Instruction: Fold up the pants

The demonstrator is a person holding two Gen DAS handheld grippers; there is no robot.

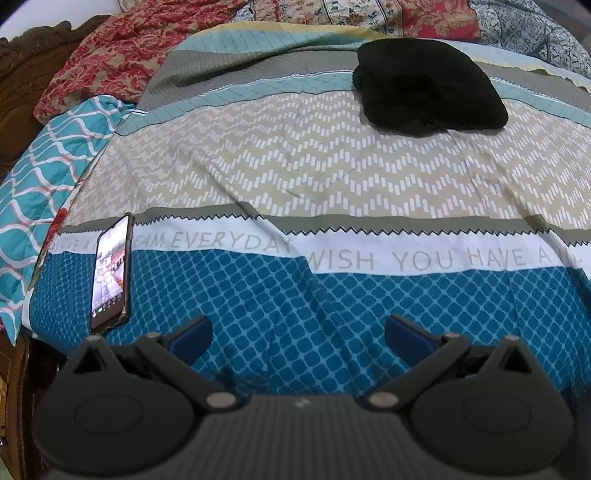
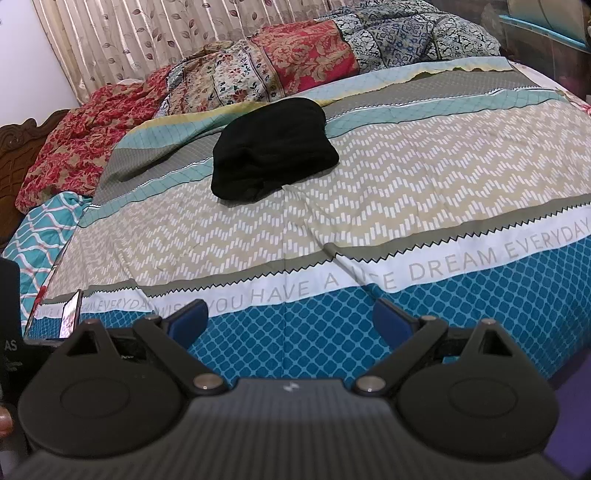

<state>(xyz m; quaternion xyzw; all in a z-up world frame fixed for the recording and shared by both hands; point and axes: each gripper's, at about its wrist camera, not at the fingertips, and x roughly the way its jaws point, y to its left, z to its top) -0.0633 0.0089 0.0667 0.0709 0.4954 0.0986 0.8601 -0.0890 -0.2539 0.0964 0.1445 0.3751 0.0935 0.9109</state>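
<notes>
Black pants [image 1: 428, 86] lie in a compact folded bundle on the far part of the bed, across the grey and teal stripes; the right wrist view shows the same pants [image 2: 275, 147] left of centre. My left gripper [image 1: 298, 338] hangs open above the blue patterned front of the bedsheet, far short of the pants, nothing between its blue pads [image 1: 194, 336]. My right gripper [image 2: 291, 321] is open too, over the same blue band near the bed's front edge, empty and well away from the pants.
A phone [image 1: 110, 273] with a lit screen lies near the bed's left front edge. Crumpled red floral and patchwork quilts [image 2: 258, 70] pile along the far side. A teal wave-patterned pillow [image 1: 40, 184] and a carved wooden headboard [image 2: 14, 147] sit at left. Curtains [image 2: 147, 33] hang behind.
</notes>
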